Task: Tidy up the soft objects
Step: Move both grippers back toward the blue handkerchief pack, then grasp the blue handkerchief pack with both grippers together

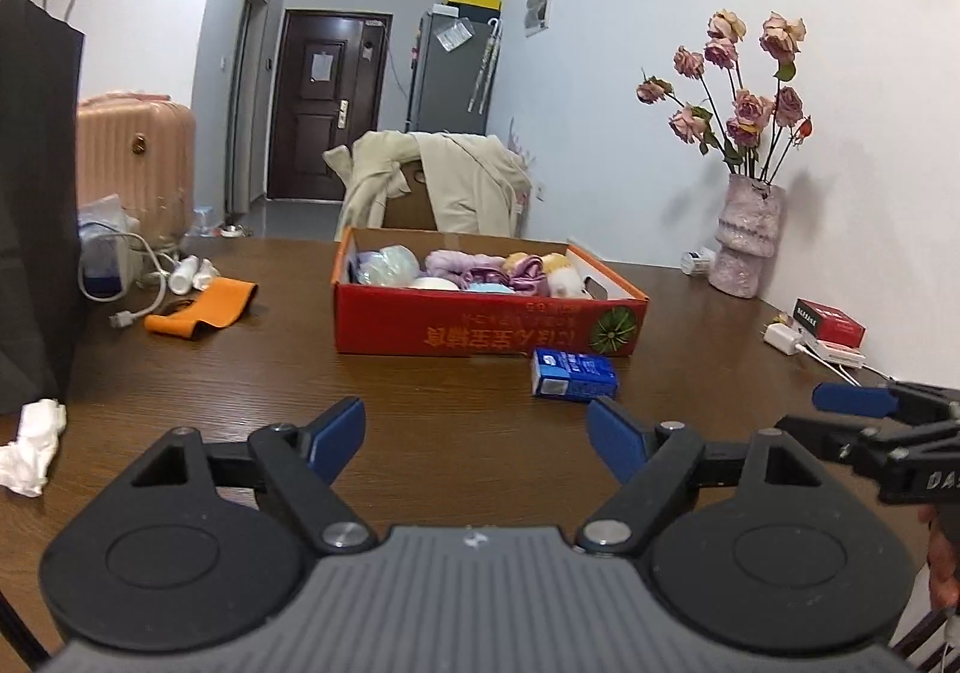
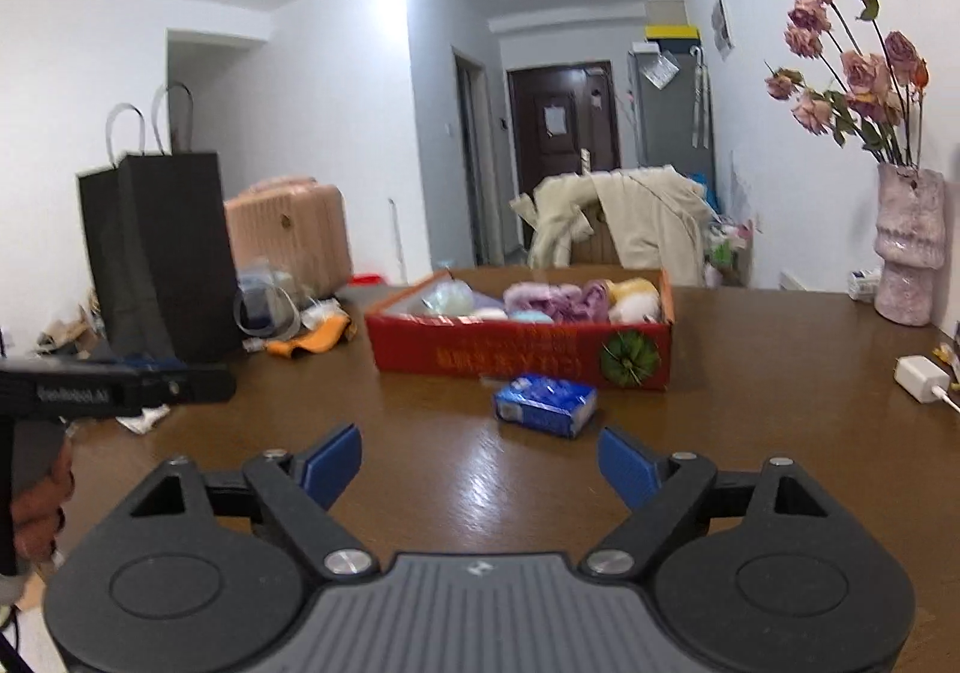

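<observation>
A red cardboard box (image 1: pixel 480 328) (image 2: pixel 510 352) stands mid-table, holding soft rolled items in purple (image 1: pixel 459 265) (image 2: pixel 552 298), pale blue, white and yellow. A blue tissue pack (image 1: pixel 573 375) (image 2: pixel 545 404) lies on the wood just in front of the box. My left gripper (image 1: pixel 477 436) hovers above the near table, open, nothing between its blue pads. My right gripper (image 2: pixel 480 466) is also open and empty, with the tissue pack a short way ahead of it. In the left wrist view the right gripper's fingers (image 1: pixel 855 400) show at the right edge.
A black paper bag (image 1: pixel 36 205) (image 2: pixel 159 253), cables, an orange cloth (image 1: pixel 201 307) and crumpled white tissue (image 1: pixel 33 445) occupy the left side. A vase of dried roses (image 1: pixel 747 235) (image 2: pixel 906 247), a charger and small boxes stand along the right wall. A chair with a beige jacket (image 1: pixel 444 181) stands behind the table.
</observation>
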Demonstrator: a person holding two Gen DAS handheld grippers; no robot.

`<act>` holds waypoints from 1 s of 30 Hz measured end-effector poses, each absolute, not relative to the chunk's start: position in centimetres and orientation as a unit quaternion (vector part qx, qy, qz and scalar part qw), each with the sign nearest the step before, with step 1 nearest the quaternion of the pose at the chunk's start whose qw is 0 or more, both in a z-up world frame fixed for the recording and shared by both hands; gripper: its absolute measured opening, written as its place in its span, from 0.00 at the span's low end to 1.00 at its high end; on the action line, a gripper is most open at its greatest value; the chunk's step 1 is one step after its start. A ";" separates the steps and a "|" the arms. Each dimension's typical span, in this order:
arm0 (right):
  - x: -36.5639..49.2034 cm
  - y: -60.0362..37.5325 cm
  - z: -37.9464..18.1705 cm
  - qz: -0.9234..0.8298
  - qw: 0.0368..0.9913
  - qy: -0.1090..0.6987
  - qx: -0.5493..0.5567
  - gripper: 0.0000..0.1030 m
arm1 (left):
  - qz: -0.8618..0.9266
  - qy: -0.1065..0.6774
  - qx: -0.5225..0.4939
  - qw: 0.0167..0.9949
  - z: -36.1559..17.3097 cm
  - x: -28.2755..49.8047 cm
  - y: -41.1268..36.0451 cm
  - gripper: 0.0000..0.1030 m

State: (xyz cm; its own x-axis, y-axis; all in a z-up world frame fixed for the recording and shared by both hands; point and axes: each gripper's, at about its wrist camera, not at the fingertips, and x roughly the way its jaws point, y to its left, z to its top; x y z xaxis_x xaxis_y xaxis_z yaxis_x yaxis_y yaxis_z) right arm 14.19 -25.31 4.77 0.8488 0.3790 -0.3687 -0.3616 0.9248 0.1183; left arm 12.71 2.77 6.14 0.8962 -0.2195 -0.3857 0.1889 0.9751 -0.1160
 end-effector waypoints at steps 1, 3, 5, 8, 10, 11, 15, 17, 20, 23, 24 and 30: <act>14.5 -25.4 4.6 0.188 0.961 0.201 0.024 0.83 | -0.109 0.205 -0.038 0.972 6.0 13.1 2.6 0.81; 15.1 -25.5 4.1 0.180 0.961 0.209 0.033 0.83 | -0.113 0.212 -0.039 0.970 5.6 13.9 2.4 0.81; 16.1 -25.8 3.8 0.175 0.960 0.215 0.043 0.82 | -0.117 0.222 -0.040 0.967 5.2 15.0 2.1 0.80; 18.5 -26.2 3.2 0.170 0.956 0.230 0.062 0.79 | -0.129 0.235 -0.043 0.962 4.8 17.4 1.6 0.73; 20.6 -26.5 2.8 0.166 0.952 0.244 0.077 0.71 | -0.138 0.243 -0.051 0.959 4.7 19.5 1.2 0.66; 21.6 -26.6 2.7 0.167 0.950 0.251 0.083 0.68 | -0.143 0.249 -0.057 0.956 4.6 20.7 1.0 0.64; 26.5 -26.8 2.1 0.170 0.940 0.273 0.110 0.60 | -0.170 0.283 -0.069 0.941 3.8 27.1 -0.5 0.49; 29.2 -26.6 1.7 0.169 0.937 0.284 0.116 0.54 | -0.189 0.304 -0.079 0.931 3.1 30.2 -1.4 0.45; 33.1 -26.3 0.7 0.163 0.927 0.311 0.135 0.44 | -0.206 0.331 -0.088 0.917 1.9 34.6 -2.8 0.39; 36.1 -26.0 -0.8 0.155 0.918 0.332 0.153 0.36 | -0.209 0.353 -0.095 0.907 0.2 37.4 -3.7 0.37; 36.7 -25.9 -1.4 0.153 0.916 0.336 0.159 0.35 | -0.211 0.359 -0.100 0.904 -0.4 37.9 -3.8 0.33; 38.0 -26.0 -3.4 0.166 0.907 0.340 0.185 0.30 | -0.237 0.376 -0.136 0.886 -2.1 39.0 -3.4 0.25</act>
State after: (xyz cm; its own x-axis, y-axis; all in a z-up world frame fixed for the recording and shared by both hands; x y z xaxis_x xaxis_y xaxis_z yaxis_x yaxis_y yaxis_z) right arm 38.03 -26.02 -3.41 0.7143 0.4265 -0.5548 -0.1746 0.8764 0.4488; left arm 39.02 -3.43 -2.13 0.6054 -0.5217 -0.6011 0.3170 0.8508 -0.4190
